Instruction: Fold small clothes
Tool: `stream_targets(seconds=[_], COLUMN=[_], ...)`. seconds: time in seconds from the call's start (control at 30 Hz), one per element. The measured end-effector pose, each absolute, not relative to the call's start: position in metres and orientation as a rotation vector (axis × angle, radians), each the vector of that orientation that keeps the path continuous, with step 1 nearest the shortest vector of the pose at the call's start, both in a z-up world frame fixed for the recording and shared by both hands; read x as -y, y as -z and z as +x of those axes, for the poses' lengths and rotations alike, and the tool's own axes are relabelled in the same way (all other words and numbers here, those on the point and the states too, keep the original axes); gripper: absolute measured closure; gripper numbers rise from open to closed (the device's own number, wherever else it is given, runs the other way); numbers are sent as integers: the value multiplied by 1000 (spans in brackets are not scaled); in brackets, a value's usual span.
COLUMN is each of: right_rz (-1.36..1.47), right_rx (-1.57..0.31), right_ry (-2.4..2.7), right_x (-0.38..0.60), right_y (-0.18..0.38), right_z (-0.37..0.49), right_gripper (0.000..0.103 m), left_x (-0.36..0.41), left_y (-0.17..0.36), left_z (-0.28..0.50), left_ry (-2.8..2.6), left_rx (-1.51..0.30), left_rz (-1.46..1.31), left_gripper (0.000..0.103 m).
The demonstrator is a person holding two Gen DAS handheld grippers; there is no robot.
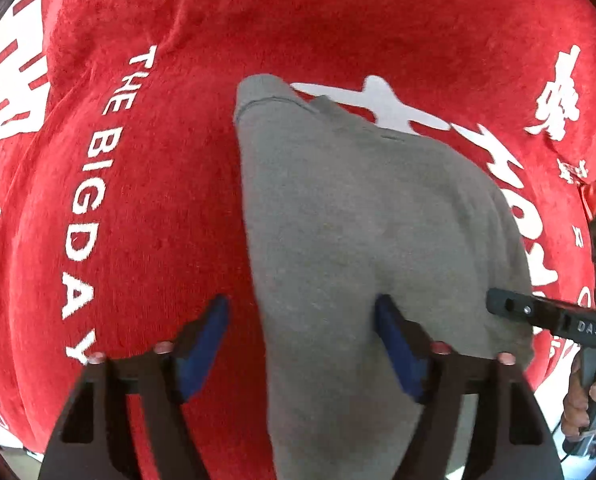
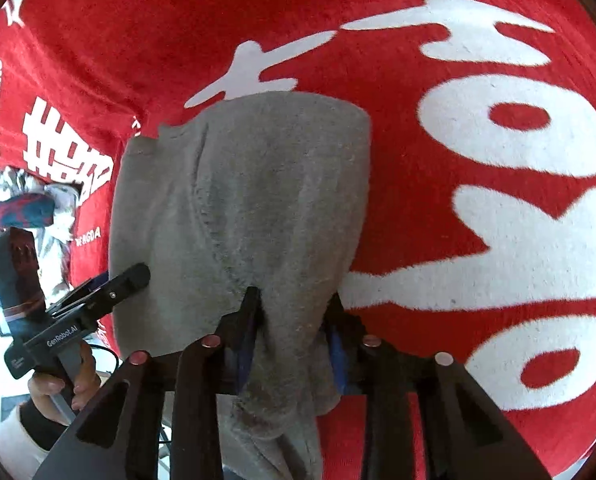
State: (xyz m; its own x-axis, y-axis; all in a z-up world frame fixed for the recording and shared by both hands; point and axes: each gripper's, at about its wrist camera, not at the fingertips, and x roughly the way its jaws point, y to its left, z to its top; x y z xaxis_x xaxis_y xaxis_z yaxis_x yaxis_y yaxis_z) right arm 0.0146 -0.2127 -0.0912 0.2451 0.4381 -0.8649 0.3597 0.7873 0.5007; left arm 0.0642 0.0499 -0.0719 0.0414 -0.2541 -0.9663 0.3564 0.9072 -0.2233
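Across the frame's centre, your grey garment (image 2: 242, 200) lies on the red cloth (image 2: 418, 240). Your right gripper (image 2: 294, 304) pinches its near edge; your left gripper (image 1: 302, 320) gapes wide, so lifting one-sided could skew the fold.

White capitals on the red cloth (image 1: 170, 208), to the left of the left gripper (image 1: 302, 344), read "THE BIG DAY". The right gripper (image 1: 538, 312), coming in from that gripper's right, bears "DAS" in pale letters. From the right gripper's own camera, the left gripper's body at its lower left carries "GenRobot.AI", and the cloth's far-left edge shows "WEDDING" after unreadable letters.
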Motion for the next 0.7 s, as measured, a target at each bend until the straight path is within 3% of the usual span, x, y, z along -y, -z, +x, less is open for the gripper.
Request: stream_targets(seconds=[0.13, 0.17, 0.2, 0.23, 0.27, 0.33, 0.6, 0.7], right_rz=[717, 717, 713, 710, 705, 709, 506, 580], right_rx=[-1362, -1354, -1347, -1338, -1327, -1293, -1398, -1391], right_ry=[9, 32, 42, 45, 52, 17, -60, -39], right_x=[229, 233, 234, 235, 234, 229, 176, 187], right_y=[79, 72, 67, 61, 54, 40, 61, 69], right_z=[0, -6, -7, -9, -11, -14, -6, -12], right_gripper=[60, 69, 88, 96, 98, 98, 99, 100], left_x=[-64, -67, -71, -74, -76, -78, -73, -74], left_y=[54, 48, 40, 34, 30, 25, 43, 40], left_z=[58, 56, 53, 50, 49, 45, 40, 38], left_ry=[437, 419, 391, 365, 354, 335, 291, 296], left_rx=[-1441, -1425, -1406, -1389, -1379, -1374, -1394, -1393], left_rz=[97, 108, 124, 139, 147, 163, 178, 188], left_gripper=[24, 24, 24, 25, 30, 45, 45, 45])
